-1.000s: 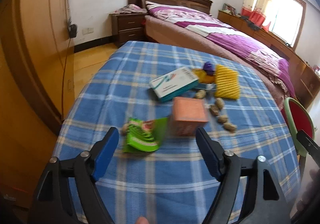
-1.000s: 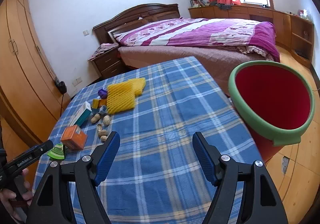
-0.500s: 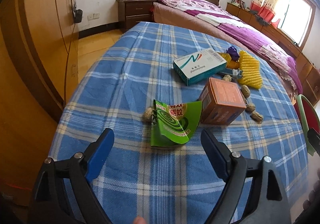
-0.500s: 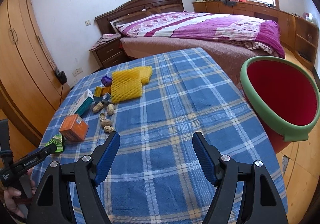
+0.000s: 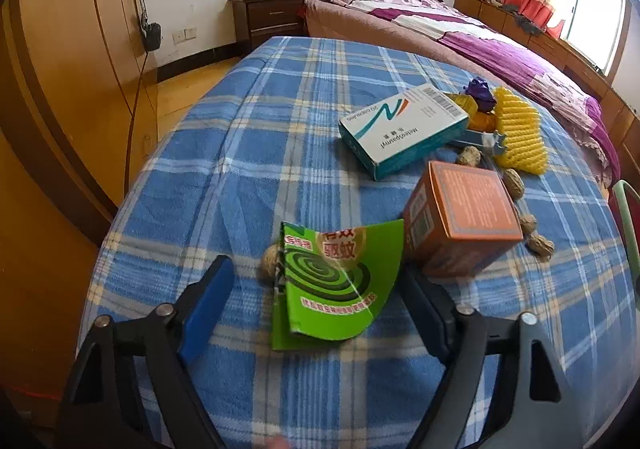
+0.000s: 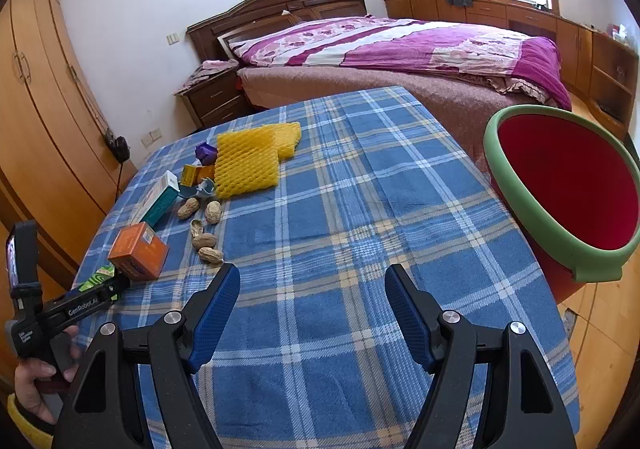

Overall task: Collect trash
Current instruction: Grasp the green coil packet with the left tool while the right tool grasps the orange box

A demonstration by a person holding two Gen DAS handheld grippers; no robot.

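On the blue plaid tablecloth (image 5: 248, 153) lies a green mosquito-coil packet (image 5: 336, 289), bent open. My left gripper (image 5: 316, 273) straddles it, jaws closing; the right finger is near the packet's edge and the left pad stands apart from it. An orange box (image 5: 464, 217) sits just right of the packet. Behind are a white-and-teal medicine box (image 5: 404, 125), yellow foam netting (image 5: 516, 129), a purple wrapper (image 5: 480, 89) and several peanuts (image 5: 514, 183). My right gripper (image 6: 313, 277) hovers open over bare cloth with nothing between its fingers.
A red bin with a green rim (image 6: 560, 185) stands off the table's right edge. A bed (image 6: 400, 45) lies beyond the table, wooden wardrobes (image 6: 40, 109) run along the left, and a person's hand (image 6: 36, 373) holds the left gripper's handle.
My left gripper has dropped and come forward, so the green packet now lies between its jaws instead of ahead of them. The right gripper has barely shifted and stays open.
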